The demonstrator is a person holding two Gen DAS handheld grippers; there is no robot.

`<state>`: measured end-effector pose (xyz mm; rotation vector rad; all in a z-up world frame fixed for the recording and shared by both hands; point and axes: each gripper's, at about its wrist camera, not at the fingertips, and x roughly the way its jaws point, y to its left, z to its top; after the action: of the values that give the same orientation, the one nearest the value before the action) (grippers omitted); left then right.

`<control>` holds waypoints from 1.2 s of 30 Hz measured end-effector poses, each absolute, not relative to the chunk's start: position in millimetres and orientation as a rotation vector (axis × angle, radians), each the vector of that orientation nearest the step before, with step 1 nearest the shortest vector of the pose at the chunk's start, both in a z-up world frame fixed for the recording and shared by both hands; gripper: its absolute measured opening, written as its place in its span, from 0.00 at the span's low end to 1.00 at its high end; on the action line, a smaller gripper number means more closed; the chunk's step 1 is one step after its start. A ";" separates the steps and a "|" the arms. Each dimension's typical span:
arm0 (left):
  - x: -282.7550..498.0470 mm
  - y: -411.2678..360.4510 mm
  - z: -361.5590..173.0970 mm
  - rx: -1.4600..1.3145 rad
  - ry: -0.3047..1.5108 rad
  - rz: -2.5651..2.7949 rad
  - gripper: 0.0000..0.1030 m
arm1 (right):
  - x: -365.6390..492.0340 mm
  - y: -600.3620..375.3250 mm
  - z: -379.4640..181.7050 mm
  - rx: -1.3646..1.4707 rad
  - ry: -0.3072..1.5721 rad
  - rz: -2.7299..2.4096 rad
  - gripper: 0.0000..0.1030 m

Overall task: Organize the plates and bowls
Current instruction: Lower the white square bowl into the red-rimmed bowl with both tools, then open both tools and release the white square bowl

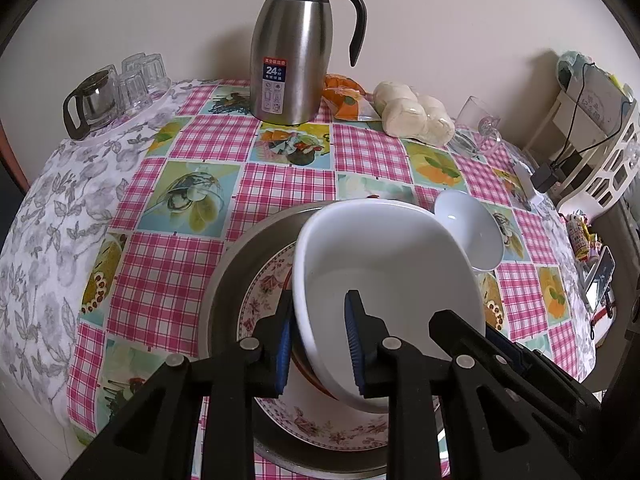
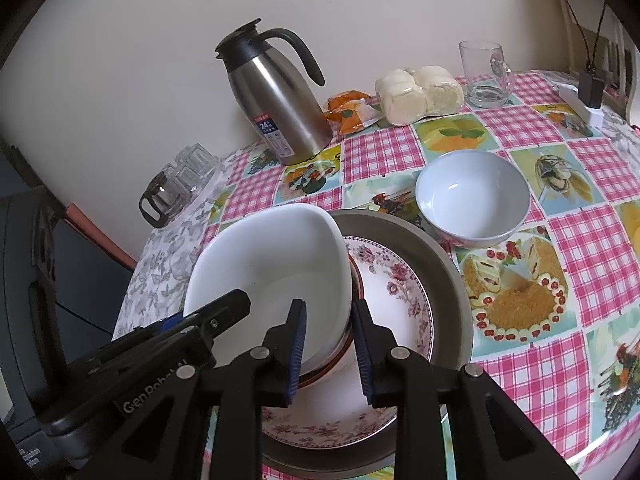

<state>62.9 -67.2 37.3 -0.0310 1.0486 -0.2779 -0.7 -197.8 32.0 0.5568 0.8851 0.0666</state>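
A large white square bowl (image 1: 384, 280) sits tilted on a brown-rimmed dish and a floral plate (image 1: 272, 280), all inside a round metal pan (image 1: 236, 264). My left gripper (image 1: 318, 344) straddles the bowl's left rim, one finger inside and one outside, jaws apart. My right gripper (image 2: 330, 352) straddles the same bowl's (image 2: 272, 268) right rim, above the floral plate (image 2: 400, 280) in the metal pan (image 2: 448, 280). Whether either one grips the rim is unclear. A small white bowl (image 2: 472, 196) stands on the cloth beyond the pan; it also shows in the left wrist view (image 1: 468, 232).
A steel thermos jug (image 1: 292, 48), wrapped buns (image 1: 416, 112), an orange packet (image 1: 344, 96) and a glass mug (image 2: 484, 76) stand at the back by the wall. A tray of glasses with a small glass pot (image 1: 92, 100) sits back left. A white rack (image 1: 600, 148) is at the right.
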 end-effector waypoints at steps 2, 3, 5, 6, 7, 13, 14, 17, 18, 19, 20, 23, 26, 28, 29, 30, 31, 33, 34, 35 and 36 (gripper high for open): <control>62.8 -66.9 37.3 -0.038 1.050 -0.281 0.23 | -0.5 -197.7 32.0 0.555 0.886 0.066 0.27; 63.5 -65.1 37.3 -0.043 1.051 -0.283 0.23 | -0.6 -197.7 32.1 0.554 0.886 0.066 0.27; 64.2 -62.9 37.6 -0.055 1.055 -0.289 0.26 | -0.5 -197.8 32.4 0.551 0.887 0.068 0.28; 64.5 -61.9 37.8 -0.059 1.057 -0.293 0.26 | -0.7 -198.0 32.4 0.554 0.888 0.069 0.28; 64.4 -61.6 38.0 -0.059 1.059 -0.293 0.26 | -0.8 -198.3 32.1 0.555 0.891 0.070 0.31; 64.1 -56.8 41.3 -0.059 1.053 -0.271 0.26 | -1.5 -201.6 32.1 0.561 0.894 0.057 0.33; 64.2 -54.5 42.2 -0.063 1.050 -0.265 0.26 | -2.0 -202.6 32.6 0.562 0.892 0.053 0.33; 65.1 -46.9 45.9 -0.082 1.039 -0.252 0.27 | -4.2 -206.1 35.2 0.564 0.882 0.045 0.33; 65.6 -45.1 45.9 -0.088 1.039 -0.249 0.29 | -4.6 -206.9 36.3 0.564 0.879 0.044 0.33; 65.9 -44.0 45.3 -0.090 1.040 -0.247 0.31 | -4.6 -207.4 37.4 0.564 0.877 0.042 0.33; 66.4 -43.4 44.2 -0.091 1.043 -0.244 0.31 | -5.0 -207.6 38.2 0.564 0.874 0.042 0.33; 69.2 -41.4 38.9 -0.093 1.060 -0.228 0.31 | -5.6 -205.7 41.5 0.560 0.867 0.056 0.33; 70.4 -40.3 36.1 -0.103 1.068 -0.229 0.31 | -5.6 -200.6 44.6 0.553 0.862 0.083 0.33; 70.2 -40.1 36.0 -0.105 1.069 -0.229 0.32 | -5.4 -197.6 45.7 0.549 0.859 0.095 0.33; 70.2 -40.3 36.1 -0.105 1.070 -0.228 0.32 | -5.1 -196.5 45.8 0.545 0.860 0.094 0.33; 70.3 -40.3 36.1 -0.104 1.069 -0.228 0.32 | -5.1 -196.0 45.4 0.543 0.861 0.091 0.33; 70.5 -40.0 36.2 -0.103 1.070 -0.228 0.32 | -5.0 -196.1 44.9 0.542 0.862 0.090 0.33; 71.0 -40.1 36.3 -0.104 1.072 -0.228 0.32 | -5.1 -196.9 44.7 0.542 0.863 0.085 0.33; 71.1 -39.9 36.5 -0.104 1.073 -0.227 0.33 | -5.4 -198.0 44.9 0.541 0.861 0.079 0.37; 70.9 -39.6 37.2 -0.103 1.072 -0.225 0.33 | -5.9 -199.0 45.5 0.541 0.858 0.073 0.46; 70.2 -39.3 38.3 -0.101 1.069 -0.221 0.37 | -6.2 -200.1 46.0 0.539 0.855 0.066 0.50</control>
<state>70.2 -39.3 38.3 -0.1006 1.0687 -0.2212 -6.2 -200.1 46.0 0.5389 0.8555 0.0660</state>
